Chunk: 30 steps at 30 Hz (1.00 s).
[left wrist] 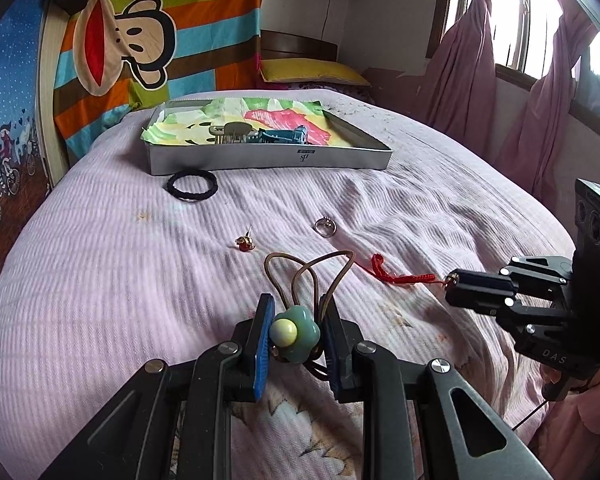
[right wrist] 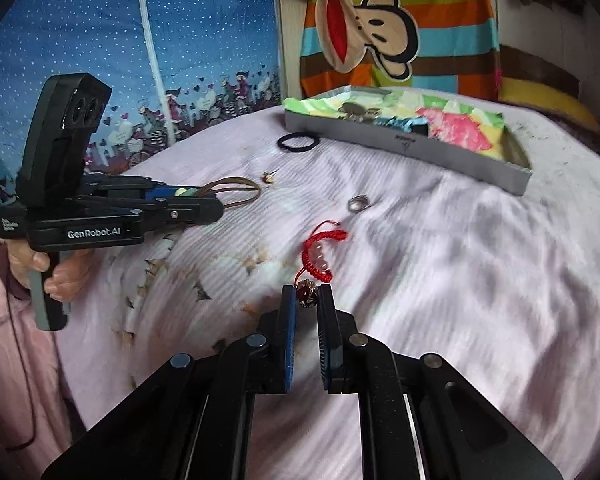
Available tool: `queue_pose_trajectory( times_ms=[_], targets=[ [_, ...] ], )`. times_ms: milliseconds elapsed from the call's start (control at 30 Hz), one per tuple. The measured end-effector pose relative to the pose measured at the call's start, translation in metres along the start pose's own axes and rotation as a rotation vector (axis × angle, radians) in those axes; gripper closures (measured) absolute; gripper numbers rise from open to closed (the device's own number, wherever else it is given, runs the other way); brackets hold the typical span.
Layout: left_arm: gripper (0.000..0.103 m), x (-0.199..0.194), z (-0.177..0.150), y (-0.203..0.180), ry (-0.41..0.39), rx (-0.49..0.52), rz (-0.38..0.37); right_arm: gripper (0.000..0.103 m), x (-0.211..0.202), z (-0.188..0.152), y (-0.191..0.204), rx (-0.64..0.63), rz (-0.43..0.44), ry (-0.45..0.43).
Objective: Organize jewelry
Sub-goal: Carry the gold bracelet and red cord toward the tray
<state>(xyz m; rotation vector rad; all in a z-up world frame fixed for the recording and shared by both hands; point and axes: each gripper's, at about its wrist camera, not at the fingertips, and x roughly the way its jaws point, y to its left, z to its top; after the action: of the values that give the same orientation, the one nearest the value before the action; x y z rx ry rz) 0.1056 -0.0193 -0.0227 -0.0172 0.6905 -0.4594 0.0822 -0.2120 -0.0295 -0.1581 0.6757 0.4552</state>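
One ring (left wrist: 325, 227), one earring (left wrist: 245, 242), two hair ties (left wrist: 192, 185)

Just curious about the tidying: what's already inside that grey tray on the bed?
Inside the grey tray lies a colourful paper lining, with a beige hair claw and a teal hair claw on it. Whatever is under the paper is hidden.

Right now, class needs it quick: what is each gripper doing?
Left gripper: closed on the flower hair tie.
Right gripper: closed on the red bracelet, by its bead.
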Motion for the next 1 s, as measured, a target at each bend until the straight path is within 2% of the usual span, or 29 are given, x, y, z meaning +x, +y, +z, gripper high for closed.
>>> queue_pose_trajectory(
  times_ms=[167,300,433,667,867,1000],
  targets=[
    [0.081,-0.003,0.008,0.002,-0.041,-0.026,0.009,0.093,-0.012,0.01,-0.009,-0.008,-0.065,-0.081],
    [0.081,0.001,0.024,0.006,-0.076,-0.054,0.023,0.093,-0.013,0.024,-0.013,-0.011,-0.086,-0.137],
    [0.081,0.011,0.045,0.013,-0.105,-0.078,0.052,0.093,-0.004,0.04,-0.019,-0.01,-0.104,-0.182],
    [0.081,0.041,0.101,0.03,-0.155,-0.096,0.111,0.093,0.022,0.082,-0.049,0.037,-0.123,-0.254],
    [0.081,0.073,0.144,0.05,-0.154,-0.118,0.184,0.093,0.055,0.12,-0.075,0.055,-0.137,-0.257],
    [0.081,0.099,0.161,0.065,-0.108,-0.141,0.238,0.093,0.08,0.137,-0.092,0.082,-0.149,-0.229]
  ],
)
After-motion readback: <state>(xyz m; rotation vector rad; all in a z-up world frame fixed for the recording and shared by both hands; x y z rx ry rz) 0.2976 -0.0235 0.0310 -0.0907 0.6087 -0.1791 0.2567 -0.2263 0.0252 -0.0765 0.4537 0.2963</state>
